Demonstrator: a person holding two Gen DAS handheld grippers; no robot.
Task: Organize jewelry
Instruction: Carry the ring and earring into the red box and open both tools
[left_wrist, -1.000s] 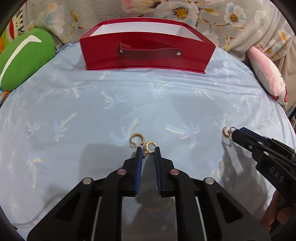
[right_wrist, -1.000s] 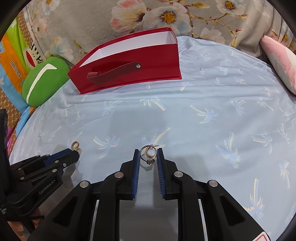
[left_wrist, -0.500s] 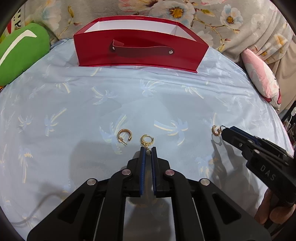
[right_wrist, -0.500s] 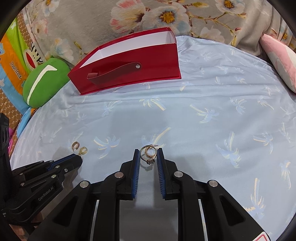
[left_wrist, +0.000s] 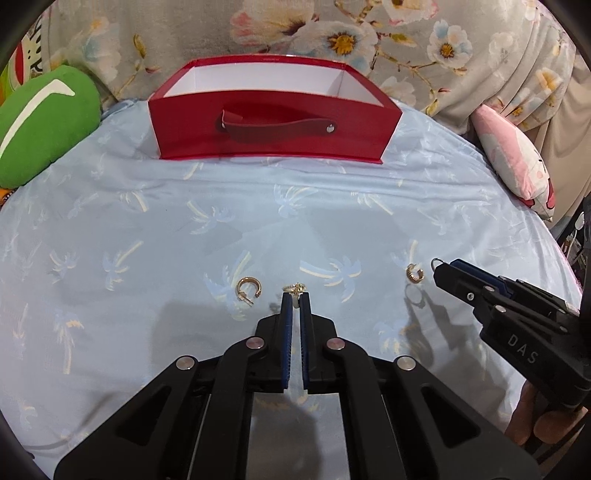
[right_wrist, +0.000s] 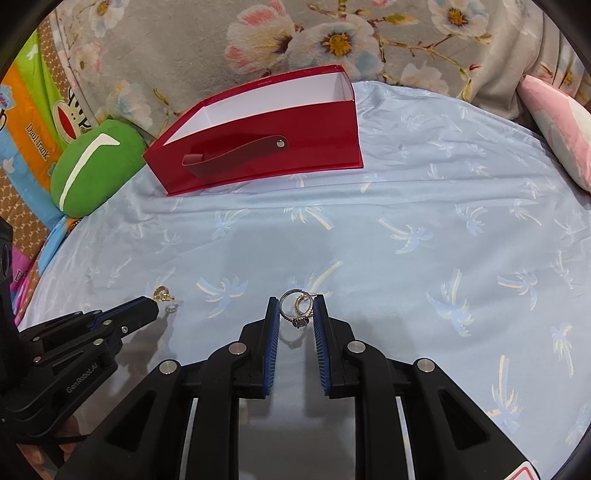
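Where your left tongs stood apart a second ago: the left gripper (left_wrist: 294, 295) is now drawn narrow and pinches the small gold earring (left_wrist: 295, 287) at its tips; a shadow beneath suggests it is off the sheet (left_wrist: 184, 229).
Right tongs: unchanged; the right gripper (right_wrist: 295, 299) sits at middling width, clamping the silver ring (right_wrist: 294, 308) across its band.
Meaning: both tools look loaded, so your pick-up step reads as done; carrying to the box is the likely next leg.
Red box (left_wrist: 273, 125): at 12 o'clock from your left tips, well apart, open top, white inside; contents hidden from here.
Left behind: one gold hoop (left_wrist: 249, 290) lies at 10 o'clock, just beside your left tips; a second gold hoop (left_wrist: 414, 273) lies on the sheet at 9 o'clock of your right tips, under the ring.
Surroundings: green cushion (left_wrist: 40, 125) at 10 o'clock, pink pillow (left_wrist: 517, 158) at 2 o'clock, both off the route.
Obstacles: none across the sheet; the box's near wall and strap handle must be cleared from above.
Risk: the earring is held by very little; it may slip if jolted.
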